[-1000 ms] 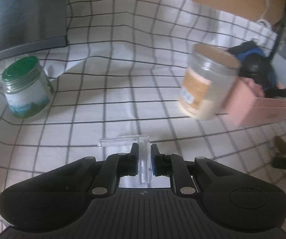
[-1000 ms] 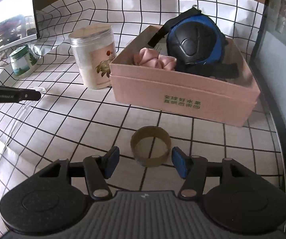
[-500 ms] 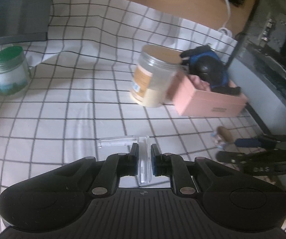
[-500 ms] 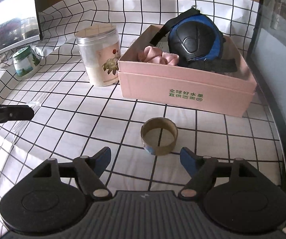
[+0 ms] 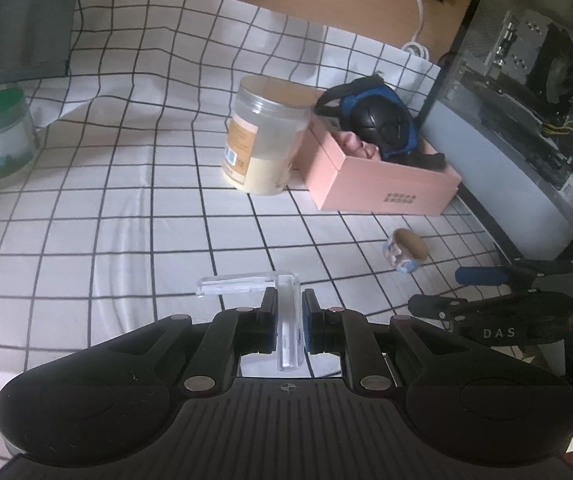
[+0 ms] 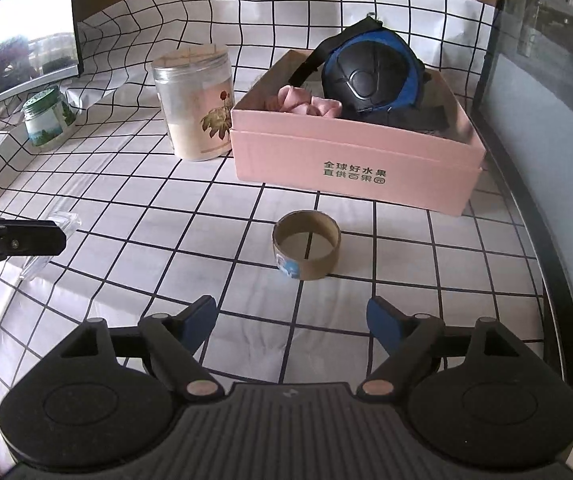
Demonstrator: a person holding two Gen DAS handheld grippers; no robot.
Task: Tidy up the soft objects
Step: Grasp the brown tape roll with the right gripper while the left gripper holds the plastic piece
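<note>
While left gripper [image 5: 289, 322] clamps a clear L-shaped piece [image 5: 288, 320], right gripper [image 6: 291, 318] jaws have just been opening, nothing btwn them, tape ring [image 6: 306, 245] just ahead, pink box [image 6: 354, 162] behind.

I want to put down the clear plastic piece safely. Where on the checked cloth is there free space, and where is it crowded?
Free: the wide checked cloth between the green-lidded glass jar and the tall clear plastic jar, and the patch left of the cardboard tape ring. Crowded: around the pink cardboard box, where the tall jar stands close beside it.
</note>
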